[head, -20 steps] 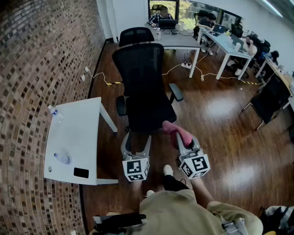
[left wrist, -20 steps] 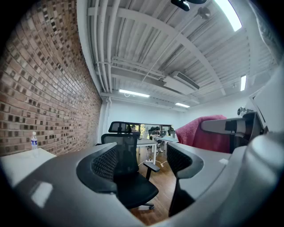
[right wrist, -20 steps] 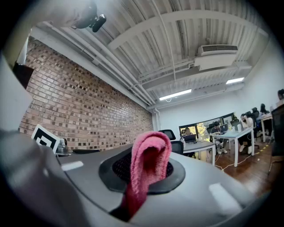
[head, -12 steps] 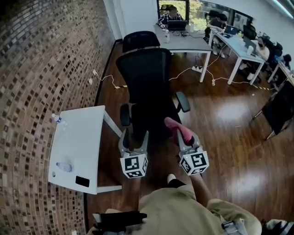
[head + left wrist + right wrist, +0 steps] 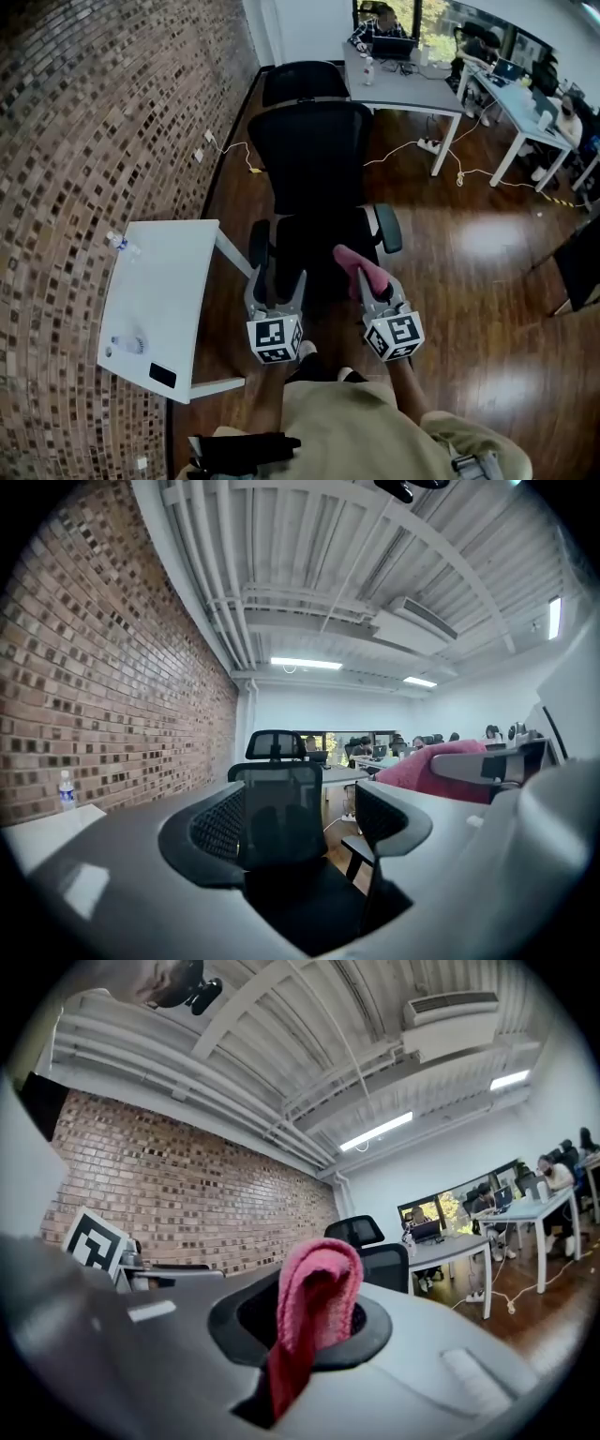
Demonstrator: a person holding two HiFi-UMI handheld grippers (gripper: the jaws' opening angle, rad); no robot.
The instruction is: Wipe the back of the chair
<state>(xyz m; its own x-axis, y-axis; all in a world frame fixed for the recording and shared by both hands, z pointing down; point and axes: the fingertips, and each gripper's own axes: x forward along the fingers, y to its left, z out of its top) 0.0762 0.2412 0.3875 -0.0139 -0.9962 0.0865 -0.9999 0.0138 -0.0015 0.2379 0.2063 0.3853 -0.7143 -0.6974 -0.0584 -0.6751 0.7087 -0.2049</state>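
Right claw (image 5: 309, 1324): clamped on the pink cloth (image 5: 315, 1283). The cloth stands up out of the jaws in a folded hump, with a tail hanging below.

Left claw (image 5: 300, 825): wide, nothing in it. The chair shows through the gap, well apart.

Both claws are level, side by side, just short of the seat.

Chair (image 5: 314, 155): black, seat towards the person, mesh back on the far side. A white desk (image 5: 159, 281) stands to its left.

Judgement:
- The cloth is light, soft and limp, so keep a firm pinch and press the hump flat.
- The mesh probably gives, and the chair probably swivels or rolls under a push.
- Steady it with the empty claw at the armrest (image 5: 259, 246) or the back's top rim.
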